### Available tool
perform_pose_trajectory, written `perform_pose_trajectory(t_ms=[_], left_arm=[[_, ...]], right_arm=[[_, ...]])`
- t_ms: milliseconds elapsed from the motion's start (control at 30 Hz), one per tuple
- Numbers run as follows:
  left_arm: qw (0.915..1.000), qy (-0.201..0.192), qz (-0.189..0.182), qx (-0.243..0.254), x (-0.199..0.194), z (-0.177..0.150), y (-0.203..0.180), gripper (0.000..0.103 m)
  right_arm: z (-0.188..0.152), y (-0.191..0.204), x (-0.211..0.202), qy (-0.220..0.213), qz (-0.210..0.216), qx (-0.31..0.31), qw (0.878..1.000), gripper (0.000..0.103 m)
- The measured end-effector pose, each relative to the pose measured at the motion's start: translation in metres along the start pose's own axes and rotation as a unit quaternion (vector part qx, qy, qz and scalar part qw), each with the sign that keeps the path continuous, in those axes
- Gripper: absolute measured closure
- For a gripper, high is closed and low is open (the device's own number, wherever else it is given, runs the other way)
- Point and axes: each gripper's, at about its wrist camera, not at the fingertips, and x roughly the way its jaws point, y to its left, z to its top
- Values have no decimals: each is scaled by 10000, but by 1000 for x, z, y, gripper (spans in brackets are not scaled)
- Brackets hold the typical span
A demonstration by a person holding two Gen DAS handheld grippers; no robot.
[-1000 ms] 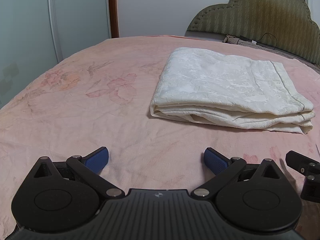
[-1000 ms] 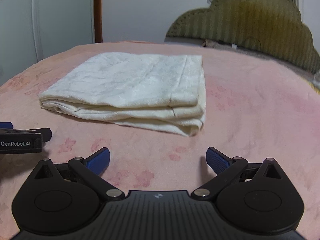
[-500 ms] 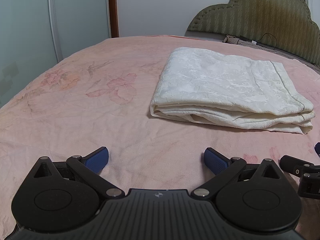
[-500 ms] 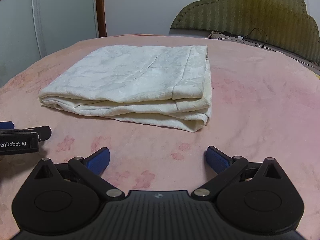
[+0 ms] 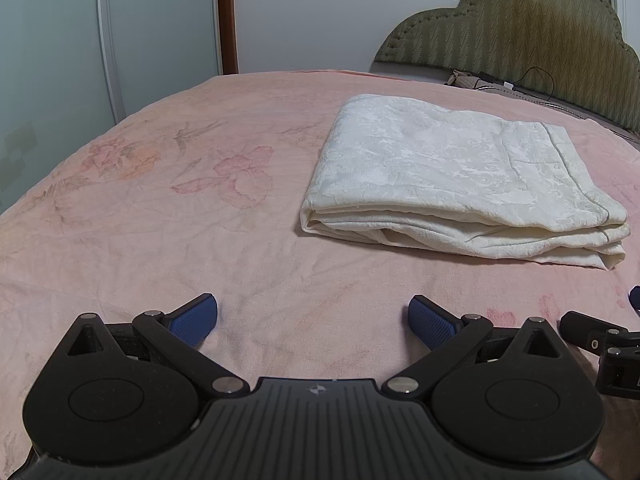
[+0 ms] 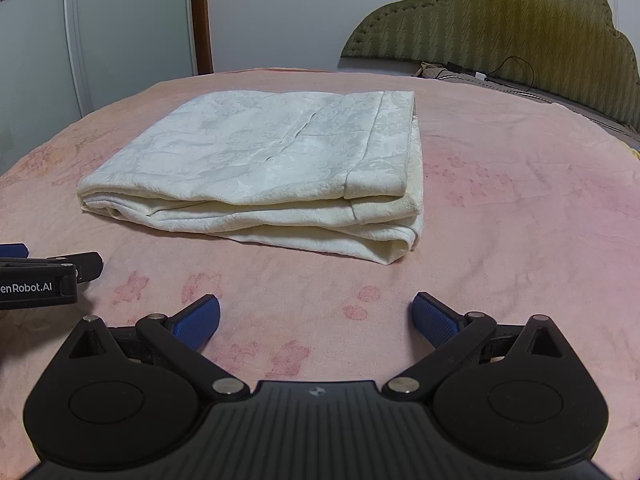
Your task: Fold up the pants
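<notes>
The right hand-held gripper (image 5: 624, 320) is cut off at the right edge of the left wrist view, only one black finger and a sliver of blue pad showing there; likewise the left hand-held gripper (image 6: 56, 266) is cropped at the left edge of the right wrist view, its label partly lost. Each one's own camera shows it released, the ribbed blue pads (image 5: 192, 320) spread wide over bare sheet and grasping nothing. The pants (image 5: 456, 176), cream cloth with a raised damask-like pattern, lie folded into a thick layered rectangle on the bed (image 5: 160, 220), beyond both grippers and apart from them. The bedsheet is pink, faintly flower-printed and slightly wrinkled. A scalloped, olive, quilted headboard (image 6: 520, 28) stands far right.
</notes>
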Motion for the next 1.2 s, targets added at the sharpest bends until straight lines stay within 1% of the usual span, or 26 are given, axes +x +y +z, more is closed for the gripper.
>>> perform_pose_trajectory(t_ms=[100, 233, 333, 1200], left_arm=[[10000, -1, -3, -3, 0, 0, 0, 0], [10000, -2, -5, -5, 0, 0, 0, 0], [10000, -3, -1, 0, 0, 0, 0, 0], [10000, -2, -5, -6, 0, 0, 0, 0]], right_arm=[[0, -1, -1, -9, -15, 10, 10000, 0], [0, -1, -1, -48, -228, 182, 9996, 0], [-1, 5, 1, -22, -271, 118, 9996, 0], [-2, 6, 0, -20, -225, 153, 9996, 0]])
